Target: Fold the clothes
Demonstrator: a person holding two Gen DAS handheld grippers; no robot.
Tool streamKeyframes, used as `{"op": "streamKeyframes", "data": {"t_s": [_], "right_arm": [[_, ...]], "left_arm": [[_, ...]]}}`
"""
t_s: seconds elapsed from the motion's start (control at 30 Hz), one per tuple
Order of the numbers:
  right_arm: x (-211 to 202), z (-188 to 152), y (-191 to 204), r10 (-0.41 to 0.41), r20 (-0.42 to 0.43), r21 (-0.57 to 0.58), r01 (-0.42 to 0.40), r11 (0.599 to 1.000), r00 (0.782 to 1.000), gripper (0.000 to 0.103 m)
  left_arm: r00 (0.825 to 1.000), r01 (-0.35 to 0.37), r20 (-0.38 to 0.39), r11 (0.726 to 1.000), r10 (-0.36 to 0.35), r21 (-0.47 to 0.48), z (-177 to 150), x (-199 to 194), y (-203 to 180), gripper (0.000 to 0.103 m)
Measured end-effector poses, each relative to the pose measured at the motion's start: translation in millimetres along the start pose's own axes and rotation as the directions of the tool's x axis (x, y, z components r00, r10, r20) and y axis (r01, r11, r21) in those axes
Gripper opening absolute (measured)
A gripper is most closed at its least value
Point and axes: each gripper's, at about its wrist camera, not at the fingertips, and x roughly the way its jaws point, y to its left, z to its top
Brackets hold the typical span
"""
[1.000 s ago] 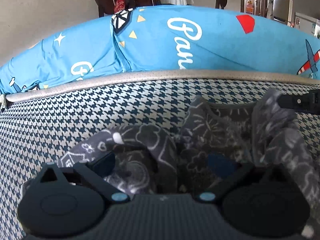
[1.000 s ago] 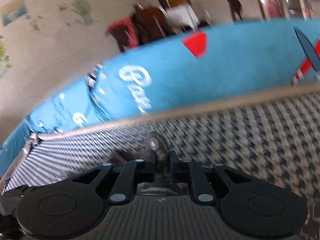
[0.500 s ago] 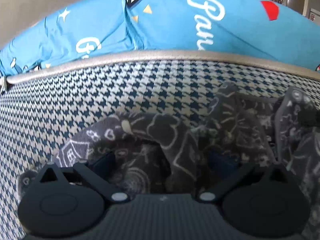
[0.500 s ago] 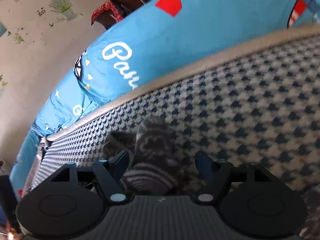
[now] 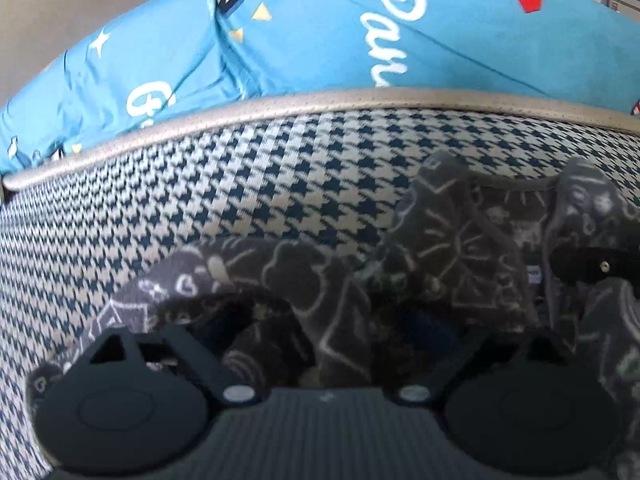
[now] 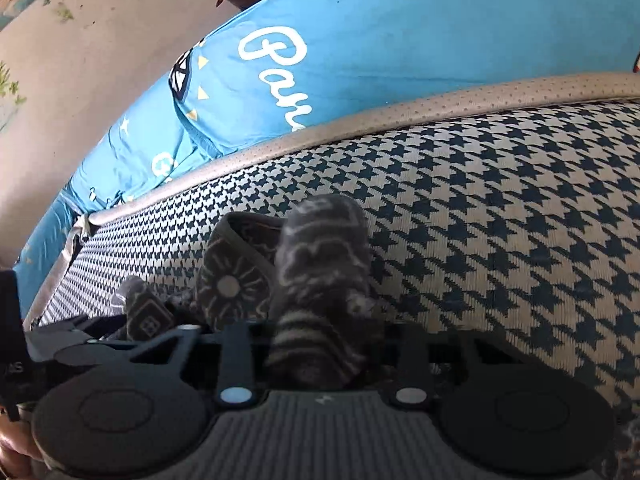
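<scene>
My left gripper [image 5: 320,332] is closing around the dark patterned garment [image 5: 460,240], while my right gripper [image 6: 320,344] closes, pinching its striped cuff at six o'clock.

A houndstooth sofa seat [image 6: 500,216] with beige piping [image 5: 320,102] fills the foreground. Behind it lies a blue printed cushion [image 5: 312,40]. A pale wall [image 6: 80,60] rises beyond, in daylight.

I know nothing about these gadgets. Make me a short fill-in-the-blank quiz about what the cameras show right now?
1. The dark grey garment lies on a surface with a ____ pattern.
2. Behind the beige piping sits bedding coloured ____.
3. The right gripper has a fold of the ____ between its fingers.
4. The white lettering is written in ____ script.

Missing words: houndstooth; blue; garment; cursive
</scene>
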Motion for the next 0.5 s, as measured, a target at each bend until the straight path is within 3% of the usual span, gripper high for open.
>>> {"op": "streamKeyframes", "data": {"t_s": [0.13,0.2,0.5], "right_arm": [[-3,5,4,-0.007,0.042,-0.016,0.008,1.000,0.999,0.019],[-9,11,10,-0.003,0.093,-0.047,0.007,0.999,0.996,0.018],[-31,49,33,0.040,0.256,-0.128,-0.007,0.992,0.966,0.016]], "left_arm": [[0.999,-0.028,0.038,0.999,0.027,0.030,5,-7,-9,0.047],[0.998,-0.036,0.047,0.999,0.035,0.004,10,-7,-7,0.042],[0.988,-0.110,0.105,0.992,0.117,-0.068,36,1,-5,0.037]]}}
